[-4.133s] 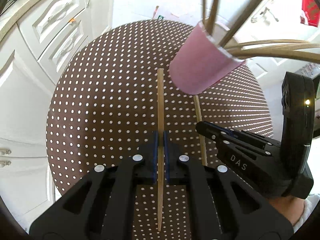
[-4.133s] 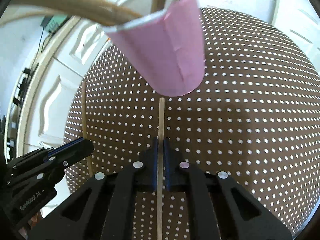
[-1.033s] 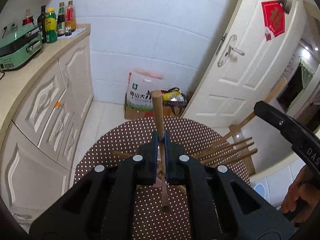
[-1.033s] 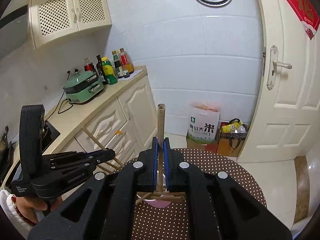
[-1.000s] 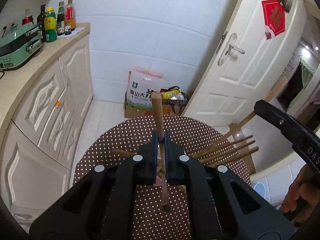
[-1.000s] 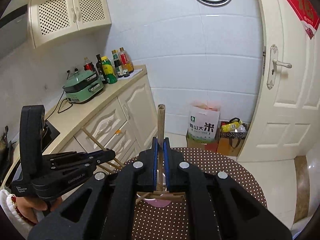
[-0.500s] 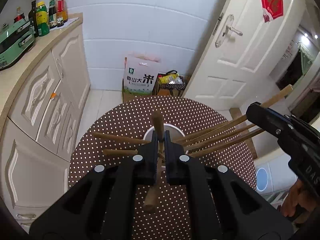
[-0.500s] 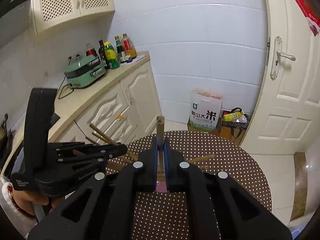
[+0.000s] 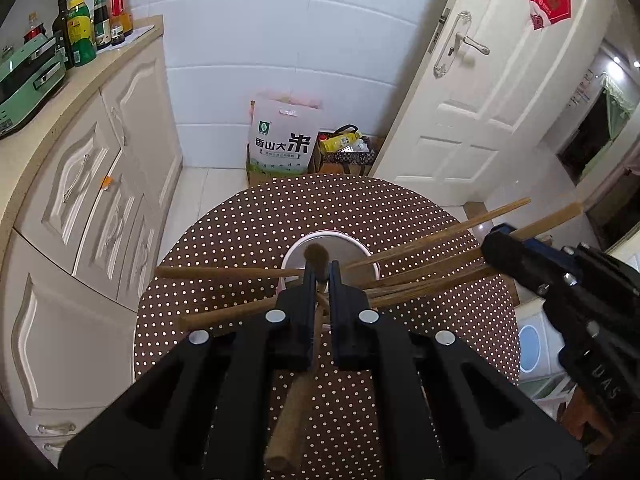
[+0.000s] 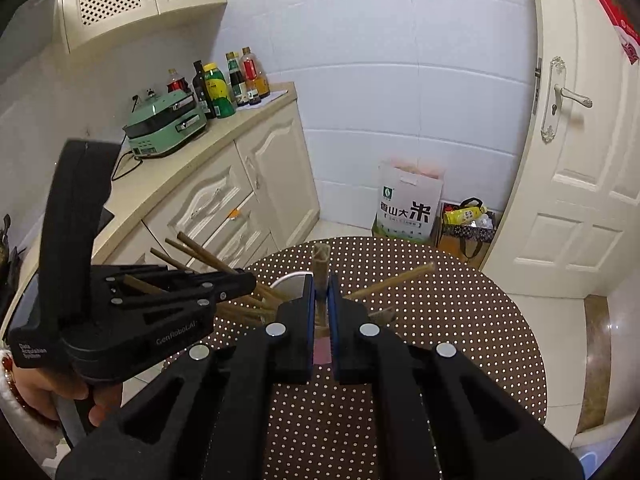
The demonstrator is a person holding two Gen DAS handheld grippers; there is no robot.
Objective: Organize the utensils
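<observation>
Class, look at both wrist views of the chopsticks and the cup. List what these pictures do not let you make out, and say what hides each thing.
- Left view: the cup floor and chopstick tips, behind the left gripper.
- Right view: most of the cup, behind the right gripper; only its rim and a pink sliver show.
- Right view: lower end of the held chopstick, between the fingers.
- Both views: near table edge.

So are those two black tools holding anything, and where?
Each holds one wooden chopstick mid-shaft: left tool its chopstick, right tool its chopstick.
</observation>
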